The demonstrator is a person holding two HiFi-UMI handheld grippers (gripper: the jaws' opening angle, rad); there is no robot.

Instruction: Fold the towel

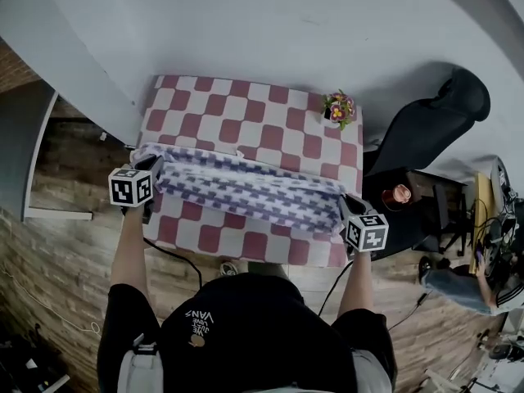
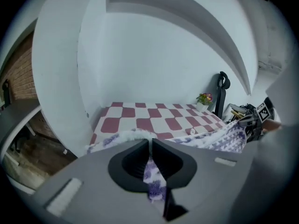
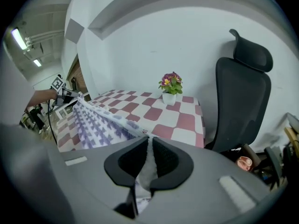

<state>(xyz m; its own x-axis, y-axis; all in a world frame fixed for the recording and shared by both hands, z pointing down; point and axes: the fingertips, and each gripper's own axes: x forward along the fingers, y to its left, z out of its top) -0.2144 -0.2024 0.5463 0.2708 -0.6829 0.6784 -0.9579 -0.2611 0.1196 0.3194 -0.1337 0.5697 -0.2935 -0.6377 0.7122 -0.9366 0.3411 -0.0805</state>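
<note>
1. Two grippers are both pinching shut on the towel (image 1: 246, 185). The L gripper (image 2: 150, 146) is clamping its left end and the R gripper (image 3: 149, 146) its right end, w/ fabric showing btwn each pair of jaws.
2. The towel is stretching btwn them as a long band across the near half of the checked table (image 1: 246, 105). Its lower part seems to be resting on the cloth.
3. It's looking doubled lengthwise, tho I can't tell how many layers.
4. The ends are being held well apart & taut, prob. so the band is lying flat w/o wrinkles and the edges are lining up for the next fold.
5. The jaws are gripping at the end edges, not mid-cloth, which is giving control of the whole length.
6. The flower pot (image 1: 338, 109) is standing at the far right corner, apart from the towel, so it isn't getting in the way.
</note>
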